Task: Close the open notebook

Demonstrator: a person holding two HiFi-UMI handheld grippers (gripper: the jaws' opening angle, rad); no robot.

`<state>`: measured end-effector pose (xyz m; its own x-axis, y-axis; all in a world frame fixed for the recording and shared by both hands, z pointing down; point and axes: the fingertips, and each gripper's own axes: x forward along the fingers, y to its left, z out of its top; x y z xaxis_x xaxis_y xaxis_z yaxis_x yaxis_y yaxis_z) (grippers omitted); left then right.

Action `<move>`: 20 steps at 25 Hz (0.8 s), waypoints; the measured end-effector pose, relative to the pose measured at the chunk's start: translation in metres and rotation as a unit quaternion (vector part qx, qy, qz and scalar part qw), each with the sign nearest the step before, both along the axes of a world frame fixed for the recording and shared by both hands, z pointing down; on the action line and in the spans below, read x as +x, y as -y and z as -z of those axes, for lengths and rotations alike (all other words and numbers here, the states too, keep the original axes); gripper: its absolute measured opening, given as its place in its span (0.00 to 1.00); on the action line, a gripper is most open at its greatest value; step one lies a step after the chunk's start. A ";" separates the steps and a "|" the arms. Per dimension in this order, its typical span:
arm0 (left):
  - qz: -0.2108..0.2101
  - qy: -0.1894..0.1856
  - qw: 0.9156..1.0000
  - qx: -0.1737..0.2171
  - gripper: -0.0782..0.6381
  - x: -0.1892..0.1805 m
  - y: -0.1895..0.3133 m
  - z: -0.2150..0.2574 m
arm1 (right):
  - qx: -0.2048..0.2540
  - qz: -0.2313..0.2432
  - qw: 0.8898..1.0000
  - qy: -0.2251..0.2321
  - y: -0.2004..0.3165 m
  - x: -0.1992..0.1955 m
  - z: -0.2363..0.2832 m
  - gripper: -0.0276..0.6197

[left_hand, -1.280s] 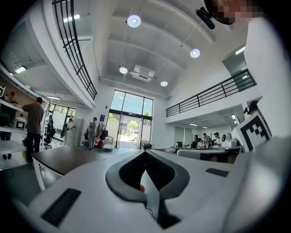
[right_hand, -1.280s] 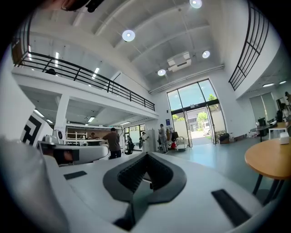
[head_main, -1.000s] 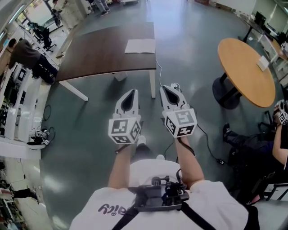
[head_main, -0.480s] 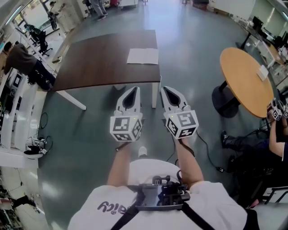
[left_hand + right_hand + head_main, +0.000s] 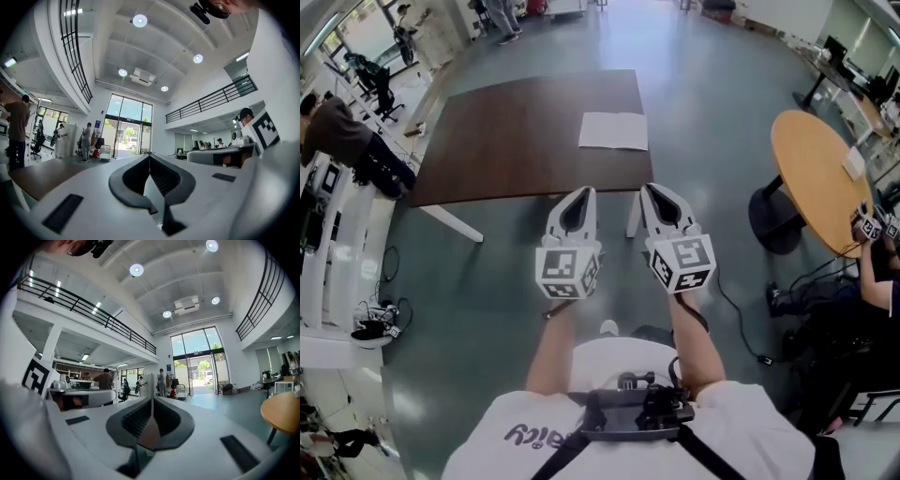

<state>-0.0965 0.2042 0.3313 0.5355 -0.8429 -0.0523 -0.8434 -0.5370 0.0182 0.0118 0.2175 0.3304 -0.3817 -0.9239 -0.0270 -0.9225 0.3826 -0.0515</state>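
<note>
In the head view an open notebook (image 5: 614, 130) with white pages lies flat near the right edge of a dark brown table (image 5: 506, 131). Both grippers are held side by side in front of the person, short of the table's near edge. My left gripper (image 5: 585, 191) is shut and holds nothing. My right gripper (image 5: 649, 188) is also shut and holds nothing. In the left gripper view my left gripper (image 5: 149, 156) points level into the hall with its jaws together. In the right gripper view my right gripper (image 5: 152, 400) does the same. The notebook is in neither gripper view.
A round wooden table (image 5: 820, 178) stands at the right, with a seated person (image 5: 862, 291) beside it. White benches and seated people (image 5: 337, 122) line the left side. A cable (image 5: 736, 309) trails over the grey floor by the table leg (image 5: 450, 223).
The person has walked toward the dark table with both grippers. Table and notebook now lie closer and lower in the head view. Both grippers stayed shut.
</note>
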 end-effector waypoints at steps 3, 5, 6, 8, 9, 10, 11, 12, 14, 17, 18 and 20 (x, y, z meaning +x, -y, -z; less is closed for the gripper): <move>0.004 -0.009 1.000 -0.014 0.12 -0.013 0.018 -0.009 | -0.012 0.002 1.000 -0.003 0.015 -0.009 -0.011 0.05; 0.003 -0.015 1.000 -0.024 0.12 -0.016 0.027 -0.015 | -0.021 0.003 1.000 -0.003 0.025 -0.011 -0.019 0.05; 0.002 -0.014 0.999 -0.028 0.12 -0.015 0.032 -0.018 | -0.025 0.004 1.000 -0.003 0.030 -0.011 -0.021 0.05; 0.001 -0.011 0.999 -0.034 0.12 -0.014 0.044 -0.024 | -0.028 0.010 1.000 -0.002 0.043 -0.012 -0.024 0.05; 0.002 -0.011 0.999 -0.037 0.12 -0.014 0.051 -0.026 | -0.028 0.014 1.000 -0.002 0.049 -0.012 -0.025 0.05; 0.003 -0.012 0.999 -0.038 0.12 -0.013 0.058 -0.028 | -0.027 0.017 0.999 -0.002 0.057 -0.011 -0.026 0.05; 0.004 -0.012 0.999 -0.039 0.12 -0.011 0.066 -0.030 | -0.026 0.020 0.999 -0.002 0.065 -0.010 -0.027 0.05; 0.007 -0.012 0.999 -0.038 0.12 -0.009 0.075 -0.030 | -0.025 0.023 0.999 -0.002 0.075 -0.007 -0.028 0.05; 0.014 -0.011 0.999 -0.037 0.12 -0.005 0.095 -0.030 | -0.023 0.033 0.999 -0.001 0.097 -0.002 -0.028 0.05; 0.020 -0.008 0.999 -0.039 0.12 0.003 0.131 -0.027 | -0.014 0.048 0.999 0.003 0.137 0.007 -0.023 0.05; 0.020 -0.008 0.999 -0.039 0.12 0.008 0.143 -0.025 | -0.008 0.054 0.999 0.003 0.150 0.012 -0.019 0.05; 0.026 -0.008 0.999 -0.036 0.12 0.018 0.168 -0.019 | 0.009 0.069 0.998 -0.004 0.176 0.023 -0.007 0.05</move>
<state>-0.0783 0.0357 0.3499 0.4911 -0.8711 0.0013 -0.8691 -0.4898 0.0683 0.0350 0.0418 0.3376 -0.5062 -0.8616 -0.0389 -0.8609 0.5074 -0.0362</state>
